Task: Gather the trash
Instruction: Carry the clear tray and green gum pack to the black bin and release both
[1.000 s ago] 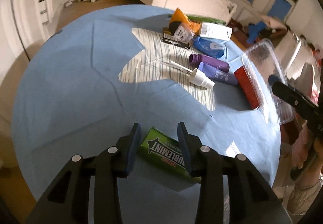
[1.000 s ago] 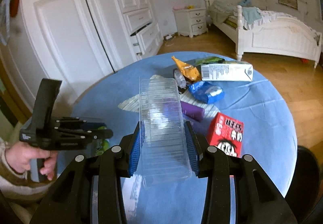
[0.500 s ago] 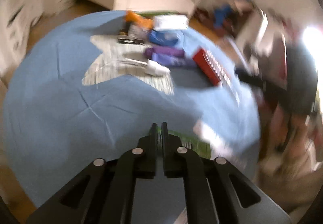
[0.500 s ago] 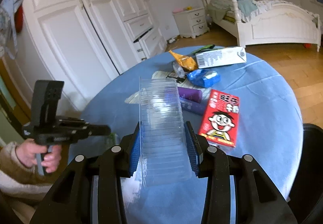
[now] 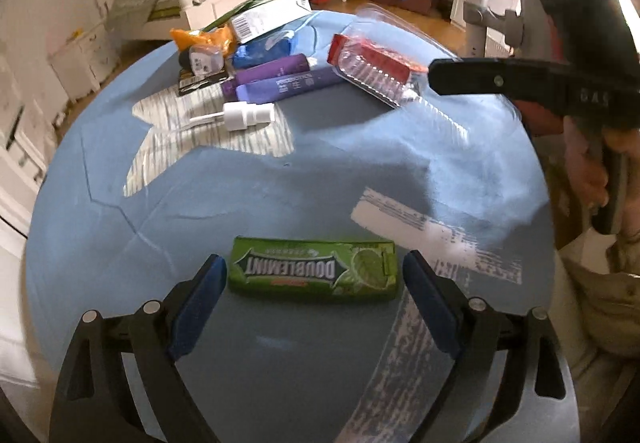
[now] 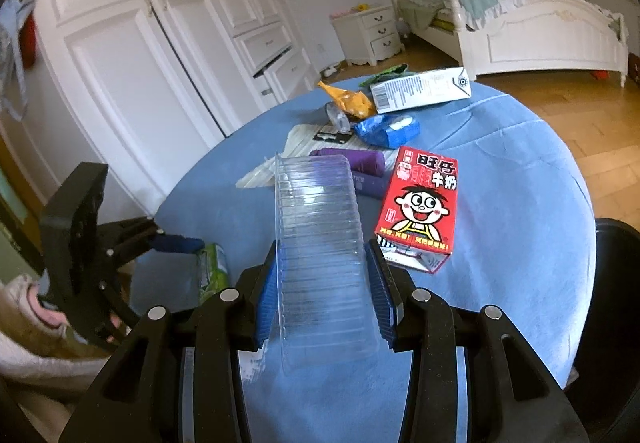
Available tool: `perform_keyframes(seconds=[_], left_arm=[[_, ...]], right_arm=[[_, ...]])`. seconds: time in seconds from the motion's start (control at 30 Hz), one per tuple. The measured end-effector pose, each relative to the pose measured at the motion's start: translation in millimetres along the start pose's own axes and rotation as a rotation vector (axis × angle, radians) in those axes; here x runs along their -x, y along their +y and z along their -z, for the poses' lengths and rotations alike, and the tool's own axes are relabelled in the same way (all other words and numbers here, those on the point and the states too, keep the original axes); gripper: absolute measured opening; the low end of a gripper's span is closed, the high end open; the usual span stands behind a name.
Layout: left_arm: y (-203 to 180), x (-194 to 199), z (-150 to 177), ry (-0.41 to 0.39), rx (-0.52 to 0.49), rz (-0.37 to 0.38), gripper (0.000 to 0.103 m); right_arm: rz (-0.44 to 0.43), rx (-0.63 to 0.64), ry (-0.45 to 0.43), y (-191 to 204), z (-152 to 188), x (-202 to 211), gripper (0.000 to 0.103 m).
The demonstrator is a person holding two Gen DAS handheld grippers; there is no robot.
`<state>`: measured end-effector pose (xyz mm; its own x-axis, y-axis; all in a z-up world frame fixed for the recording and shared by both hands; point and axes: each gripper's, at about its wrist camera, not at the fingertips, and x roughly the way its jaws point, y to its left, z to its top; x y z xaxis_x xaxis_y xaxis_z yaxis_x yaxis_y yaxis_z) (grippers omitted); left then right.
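A green Doublemint gum pack [image 5: 314, 270] lies flat near the front of the round blue table [image 5: 224, 195]. My left gripper [image 5: 314, 275] is open wide, one finger at each end of the pack, not touching it. My right gripper [image 6: 324, 279] is shut on a clear ribbed plastic tray [image 6: 320, 231] and holds it above the table. The tray also shows in the left wrist view [image 5: 384, 71], with the right gripper [image 5: 500, 81] behind it. The gum pack shows in the right wrist view [image 6: 212, 271].
A red milk carton [image 6: 420, 203], two purple tubes [image 5: 280, 81], a white spray cap [image 5: 244, 115], a blue wrapper [image 6: 386, 129], an orange wrapper [image 6: 348, 99] and a white carton [image 6: 420, 89] lie at the table's far side. A bed and white cupboards stand beyond.
My left gripper shut above the gum pack half a second ago, then opened wide around it. The pack now lies crosswise between the fingers. My right gripper kept hold of the tray and drifted slightly.
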<state>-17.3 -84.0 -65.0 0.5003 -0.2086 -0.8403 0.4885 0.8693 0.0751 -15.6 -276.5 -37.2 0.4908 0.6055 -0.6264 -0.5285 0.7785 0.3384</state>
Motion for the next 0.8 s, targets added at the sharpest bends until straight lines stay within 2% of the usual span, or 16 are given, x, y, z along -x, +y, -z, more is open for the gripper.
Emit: perform_keyframes(seconds=[0.07,0.1,0.3,0.47,0.6,0.67,0.8], left_arm=[[-5,-6,0,0.000,-0.023,-0.025,0.086],[-4,-4,2,-0.012,-0.019,-0.016,0.081],[8,-2,-16,-0.064,0.065,0.035,0.081],[-10,12,-63,-0.166,0.057,0.124,0.081],[-40,15,-113,-0.247,0.025,0.250,0.081],[-58,10,-141,-0.274,0.018,0.339,0.081],[-92,-14,-181,-0.295,-0.007,0.466,0.081]], right_arm=[[0.006,-0.002,0.003,-1,1,-1,0.041],[0.008,-0.003,0.004,-2,1,-2,0.041],[-0.015,-0.039,-0.035,-12,-1,10,0.041],[-0.026,-0.126,-0.168,-38,-14,54,0.041],[0.094,-0.237,-0.325,-82,-17,103,0.041],[0.167,-0.329,-0.369,-112,-11,120,0.041],[0.334,-0.450,-0.338,-166,11,127,0.041]])
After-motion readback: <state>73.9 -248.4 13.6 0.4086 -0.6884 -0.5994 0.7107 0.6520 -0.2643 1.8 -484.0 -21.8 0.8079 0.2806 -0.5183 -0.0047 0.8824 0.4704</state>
